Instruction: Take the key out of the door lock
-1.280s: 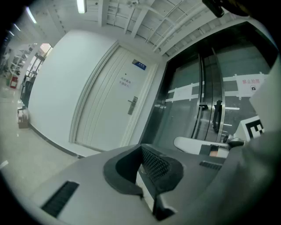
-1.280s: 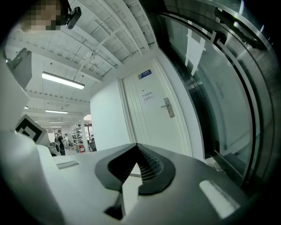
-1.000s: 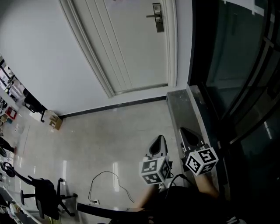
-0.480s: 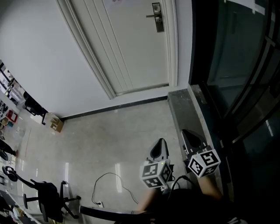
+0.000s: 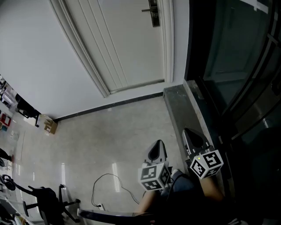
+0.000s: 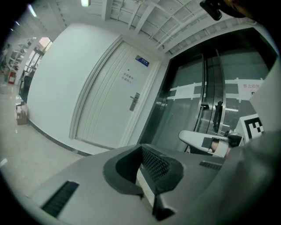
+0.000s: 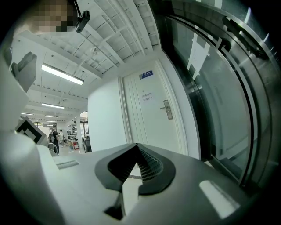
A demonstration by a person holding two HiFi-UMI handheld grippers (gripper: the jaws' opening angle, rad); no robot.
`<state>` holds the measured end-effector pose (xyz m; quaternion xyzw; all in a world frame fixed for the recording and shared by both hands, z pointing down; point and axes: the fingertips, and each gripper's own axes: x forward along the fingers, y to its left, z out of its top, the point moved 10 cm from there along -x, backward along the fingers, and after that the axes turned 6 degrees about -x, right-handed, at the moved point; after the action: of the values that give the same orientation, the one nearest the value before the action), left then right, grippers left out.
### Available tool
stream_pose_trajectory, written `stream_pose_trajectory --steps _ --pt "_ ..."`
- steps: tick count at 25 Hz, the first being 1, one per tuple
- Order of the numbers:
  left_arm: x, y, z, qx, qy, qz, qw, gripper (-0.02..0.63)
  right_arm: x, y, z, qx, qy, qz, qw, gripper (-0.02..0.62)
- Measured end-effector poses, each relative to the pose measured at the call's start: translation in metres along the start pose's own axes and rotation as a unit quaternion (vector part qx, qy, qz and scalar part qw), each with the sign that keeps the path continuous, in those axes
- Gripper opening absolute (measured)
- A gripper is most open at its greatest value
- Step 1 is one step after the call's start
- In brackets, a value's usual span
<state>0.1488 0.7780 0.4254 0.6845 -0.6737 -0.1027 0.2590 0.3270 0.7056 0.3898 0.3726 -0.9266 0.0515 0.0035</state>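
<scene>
The white door (image 5: 127, 39) stands shut at the far end of the floor, with its lock plate and lever handle (image 5: 152, 13) near the top edge of the head view. The key is too small to make out. Both grippers hang low in front of me, far from the door. My left gripper (image 5: 156, 148) is shut and holds nothing. To its right, my right gripper (image 5: 192, 136) is also shut and empty. The lock plate (image 6: 134, 102) shows small in the left gripper view beyond the left gripper (image 6: 142, 149). In the right gripper view the lock plate (image 7: 167, 110) lies ahead of the right gripper (image 7: 136, 147).
A dark glass wall (image 5: 237, 66) with a grey stone sill (image 5: 184, 110) runs along the right. A cable (image 5: 105, 186) lies on the tiled floor, a cardboard box (image 5: 47, 124) by the left wall, and an office chair (image 5: 44, 202) at the lower left.
The head view has shifted, so the door and lock sit higher and a little left in frame. Both grippers stay low and shut, almost where they were.
</scene>
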Motion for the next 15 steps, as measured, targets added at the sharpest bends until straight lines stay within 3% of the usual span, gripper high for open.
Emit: stream_pose_trajectory --steps 7,15 --pt "0.054 0.010 0.020 -0.004 -0.012 0.000 0.9999 0.000 0.050 -0.028 0.002 0.004 -0.025 0.027 0.999 0.000" --pt "0.146 0.016 0.057 0.001 -0.017 -0.002 0.9999 0.000 0.135 -0.080 0.015 -0.001 -0.018 0.041 0.999 0.000"
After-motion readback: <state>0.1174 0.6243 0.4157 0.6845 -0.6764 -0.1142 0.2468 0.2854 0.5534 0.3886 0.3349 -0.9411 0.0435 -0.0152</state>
